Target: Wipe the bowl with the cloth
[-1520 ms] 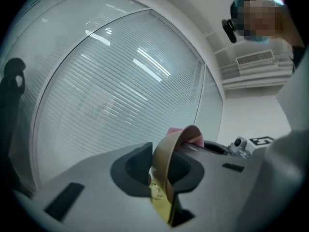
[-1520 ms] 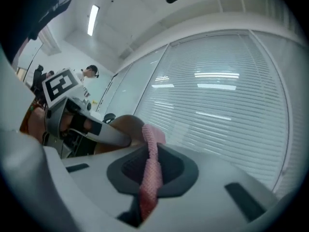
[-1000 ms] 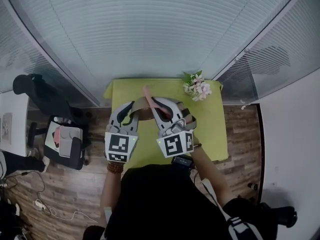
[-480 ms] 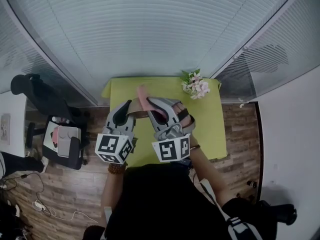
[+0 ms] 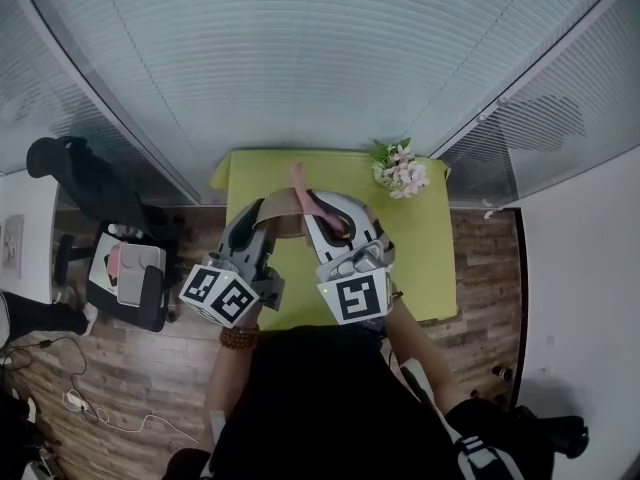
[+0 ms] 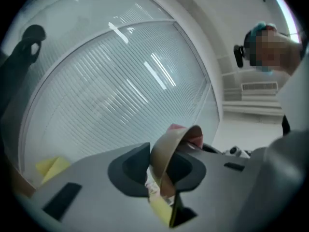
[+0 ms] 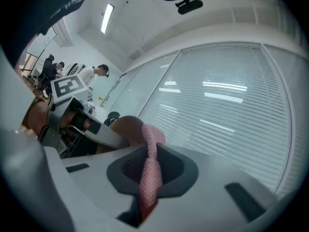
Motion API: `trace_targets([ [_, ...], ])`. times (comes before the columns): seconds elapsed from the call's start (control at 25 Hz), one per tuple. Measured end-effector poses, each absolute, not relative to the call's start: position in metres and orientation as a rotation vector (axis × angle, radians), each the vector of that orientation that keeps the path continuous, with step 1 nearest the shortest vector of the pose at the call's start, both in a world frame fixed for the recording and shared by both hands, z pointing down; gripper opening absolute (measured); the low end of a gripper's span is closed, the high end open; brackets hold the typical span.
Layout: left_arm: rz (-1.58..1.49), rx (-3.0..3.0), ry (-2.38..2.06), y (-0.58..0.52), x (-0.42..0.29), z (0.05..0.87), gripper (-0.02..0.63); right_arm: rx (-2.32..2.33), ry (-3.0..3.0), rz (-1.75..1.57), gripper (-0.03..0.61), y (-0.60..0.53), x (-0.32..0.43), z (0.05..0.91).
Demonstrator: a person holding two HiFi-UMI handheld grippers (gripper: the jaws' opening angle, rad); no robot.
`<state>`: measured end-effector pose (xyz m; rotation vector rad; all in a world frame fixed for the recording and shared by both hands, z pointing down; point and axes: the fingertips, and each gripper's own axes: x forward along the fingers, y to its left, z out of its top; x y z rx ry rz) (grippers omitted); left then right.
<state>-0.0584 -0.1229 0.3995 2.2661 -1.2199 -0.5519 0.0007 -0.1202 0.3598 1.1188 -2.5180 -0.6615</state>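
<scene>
both grippers are up over the lime-green table [image 5: 425,258]. the left gripper [image 6: 161,170] has the rim of the tan, thin-walled round bowl [image 6: 170,146] between its jaws. those jaws are easing apart, though the pads are touching the wall on both sides. the right gripper [image 7: 150,170] is clamped tight on the pink knitted cloth [image 7: 146,175], its top end poking up beside the bowl. the bowl hangs tilted in the air between the two tools. a small bunch of pink and white flowers [image 5: 400,175] sits at the table's far right corner.

Curved glass wall with blinds [image 5: 300,58]; wood floor [image 5: 120,378]; green table [image 5: 425,258]; black chair [image 5: 75,173] left.
</scene>
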Motion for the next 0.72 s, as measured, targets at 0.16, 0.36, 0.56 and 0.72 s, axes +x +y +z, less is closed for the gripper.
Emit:
trace_targets([
  [0.16,0.016,2.676,-1.375,-0.116,-0.032,0.398,0.098,0.999,-2.287,-0.92,0.015,-0.121,0.006,0.377],
  [0.36,0.339,2.716,-1.543,-0.127,-0.029,0.407,0.027,0.984,-2.242,-0.968,0.015,-0.117,0.005,0.381],
  [0.56,0.114,2.59,-1.521,-0.131,-0.036,0.405,0.026,1.031,-2.271,-0.906,0.015,-0.122,0.004,0.379],
  [0.72,0.002,2.53,-1.49,-0.13,-0.039,0.407,0.032,1.081,-2.359,-0.767,0.015,-0.122,0.008,0.385],
])
